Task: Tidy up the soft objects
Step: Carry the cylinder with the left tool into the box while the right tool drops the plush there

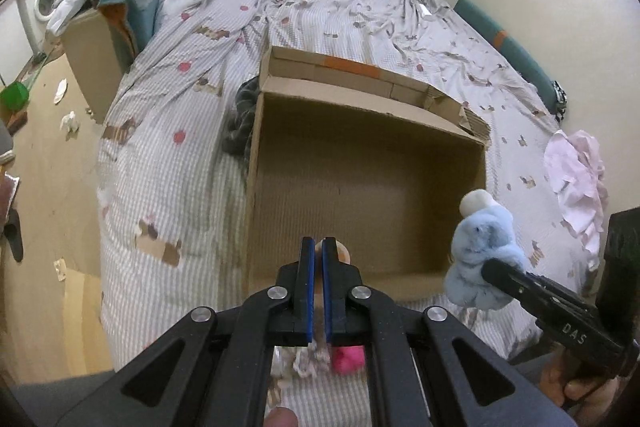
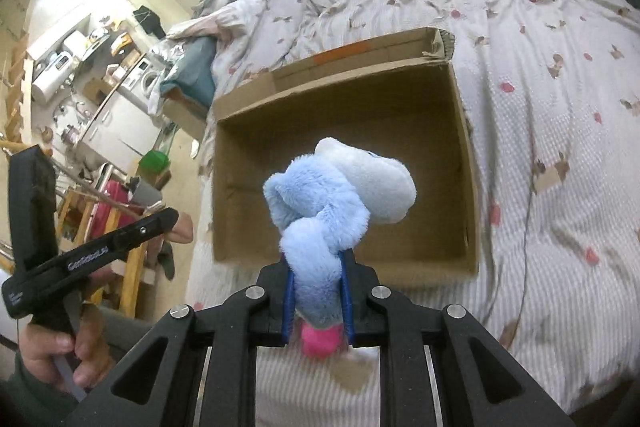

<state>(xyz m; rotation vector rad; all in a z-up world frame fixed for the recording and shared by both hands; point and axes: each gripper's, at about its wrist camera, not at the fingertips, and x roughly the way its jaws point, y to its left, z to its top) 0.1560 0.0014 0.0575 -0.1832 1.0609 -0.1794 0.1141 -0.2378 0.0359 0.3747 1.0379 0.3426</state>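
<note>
Now gripping blue plush toy (image 2: 320,203) in right gripper (image 2: 318,301) beside cardboard box (image 1: 360,115); left gripper (image 1: 318,267) nearly closed, empty.

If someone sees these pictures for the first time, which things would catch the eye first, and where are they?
First, the fluffy blue plush toy, squeezed between the fingers of the right gripper and held up near the front edge of the box. Next, the big open cardboard box resting on the bed, with nothing visible inside it. The left gripper points at the box with its fingers nearly together, and a pink object lies on the bed under it.
</note>
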